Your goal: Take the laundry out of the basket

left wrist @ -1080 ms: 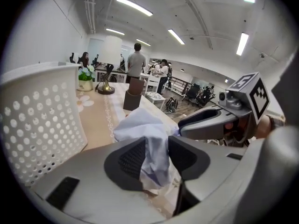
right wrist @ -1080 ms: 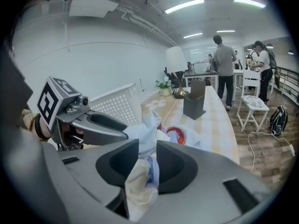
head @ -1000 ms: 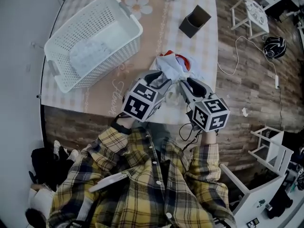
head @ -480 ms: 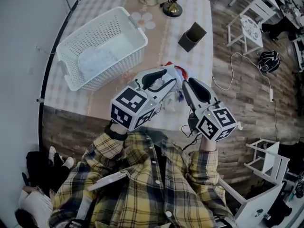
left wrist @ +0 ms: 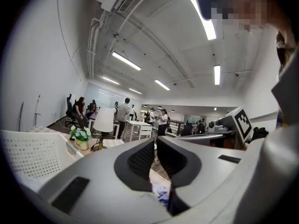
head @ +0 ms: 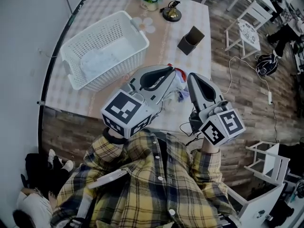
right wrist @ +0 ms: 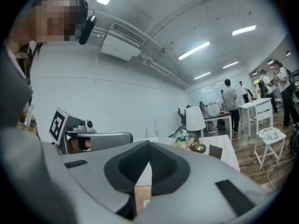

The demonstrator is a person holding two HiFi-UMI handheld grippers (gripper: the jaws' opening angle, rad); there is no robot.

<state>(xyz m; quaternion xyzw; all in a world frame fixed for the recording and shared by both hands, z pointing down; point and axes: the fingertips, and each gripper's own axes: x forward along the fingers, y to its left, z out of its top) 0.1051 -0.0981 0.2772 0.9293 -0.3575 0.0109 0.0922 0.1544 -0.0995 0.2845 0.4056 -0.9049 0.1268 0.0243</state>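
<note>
Two closed, empty pairs of fingers: left gripper [head: 170, 70], just shut, and right gripper [head: 191, 76] above a garment [head: 179, 82] on the surface [head: 166, 37]. White laundry [head: 99, 61] lies in the basket [head: 140, 32]; open wide before reaching.

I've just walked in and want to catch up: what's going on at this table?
A person in a yellow plaid shirt holds the left gripper and the right gripper level above the checked table. The right gripper is shut. The left gripper's jaws have just been closing and are nearly together, with no cloth pinched between them. A crumpled white-and-blue garment with a red patch lies on the table below them, outside the white perforated plastic basket. A pale cloth lies in the basket.
</note>
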